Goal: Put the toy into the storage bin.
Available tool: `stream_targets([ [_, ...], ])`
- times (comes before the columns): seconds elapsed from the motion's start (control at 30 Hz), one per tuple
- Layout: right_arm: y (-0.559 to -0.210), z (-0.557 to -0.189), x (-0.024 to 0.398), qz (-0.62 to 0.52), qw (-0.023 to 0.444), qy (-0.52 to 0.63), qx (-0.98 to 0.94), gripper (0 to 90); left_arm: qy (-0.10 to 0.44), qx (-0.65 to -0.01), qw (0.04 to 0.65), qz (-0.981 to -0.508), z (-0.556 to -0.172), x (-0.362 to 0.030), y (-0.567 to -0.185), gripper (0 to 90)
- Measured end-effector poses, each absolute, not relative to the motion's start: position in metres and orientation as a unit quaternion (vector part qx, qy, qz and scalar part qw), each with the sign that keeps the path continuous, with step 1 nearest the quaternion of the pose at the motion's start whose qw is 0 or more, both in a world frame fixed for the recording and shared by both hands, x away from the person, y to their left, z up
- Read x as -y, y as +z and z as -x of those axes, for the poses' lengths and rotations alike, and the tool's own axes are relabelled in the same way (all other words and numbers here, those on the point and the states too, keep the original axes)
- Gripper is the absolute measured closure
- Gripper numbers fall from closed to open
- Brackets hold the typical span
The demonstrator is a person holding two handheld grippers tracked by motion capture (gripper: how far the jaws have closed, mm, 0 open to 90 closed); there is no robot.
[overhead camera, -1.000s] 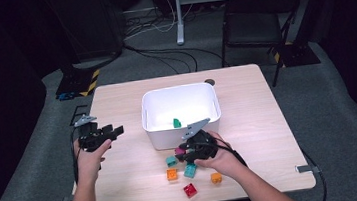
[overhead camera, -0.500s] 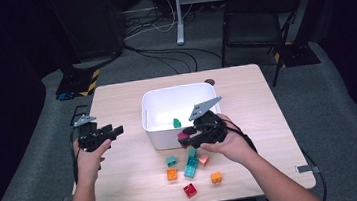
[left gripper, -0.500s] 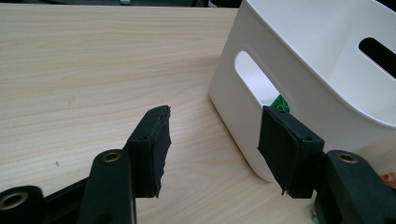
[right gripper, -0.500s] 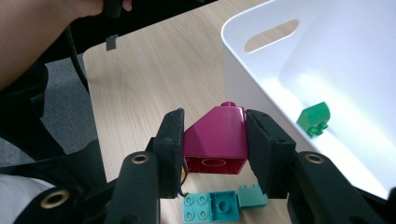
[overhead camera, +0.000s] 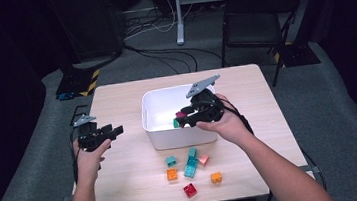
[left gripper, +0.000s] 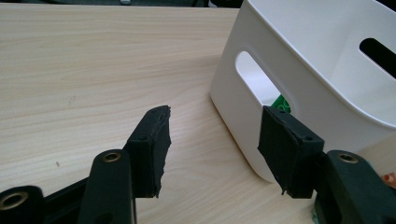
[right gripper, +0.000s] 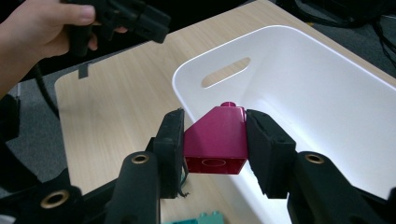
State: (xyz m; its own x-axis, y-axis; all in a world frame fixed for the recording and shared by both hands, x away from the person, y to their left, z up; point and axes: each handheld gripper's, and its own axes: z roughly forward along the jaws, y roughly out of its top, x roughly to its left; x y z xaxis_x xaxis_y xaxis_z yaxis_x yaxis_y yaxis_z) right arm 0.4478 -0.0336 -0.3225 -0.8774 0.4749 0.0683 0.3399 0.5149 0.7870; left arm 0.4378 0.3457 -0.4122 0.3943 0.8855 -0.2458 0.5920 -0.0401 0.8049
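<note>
The right gripper [right gripper: 215,140] clamps a magenta sloped brick [right gripper: 215,140] between both pads, over the near rim of the white bin [overhead camera: 170,136], at about 1 o'clock from the loose bricks [overhead camera: 189,168] scattered on the wooden table [overhead camera: 125,186]. At 9 o'clock from the bin, the left gripper [left gripper: 212,140] hovers with its jaws wide apart and nothing between them, pointing at the bin's handled end wall. A green brick [left gripper: 281,103] lies inside the bin.
</note>
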Motion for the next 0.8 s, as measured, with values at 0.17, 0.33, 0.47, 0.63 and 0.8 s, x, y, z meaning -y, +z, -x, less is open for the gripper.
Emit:
stream_targets([
  [0.17,-0.321,-0.465,0.026,-0.254,0.08,0.424,-0.866,58.3,0.162,-0.526,0.451,-0.702,-0.438,-0.346,-0.412,42.8],
  [0.33,-0.318,-0.477,0.019,-0.258,0.086,0.423,-0.864,58.3,0.163,-0.527,0.453,-0.7,-0.438,-0.347,-0.412,42.8],
  [0.47,-0.318,-0.489,0.013,-0.265,0.097,0.42,-0.862,58.4,0.163,-0.527,0.453,-0.7,-0.438,-0.347,-0.412,42.8],
  [0.63,-0.326,-0.51,0.006,-0.286,0.111,0.402,-0.863,58.3,0.162,-0.527,0.453,-0.701,-0.438,-0.347,-0.412,42.8],
  [0.8,-0.332,-0.523,0.001,-0.305,0.105,0.398,-0.859,58.3,0.161,-0.527,0.452,-0.701,-0.439,-0.347,-0.414,42.8],
])
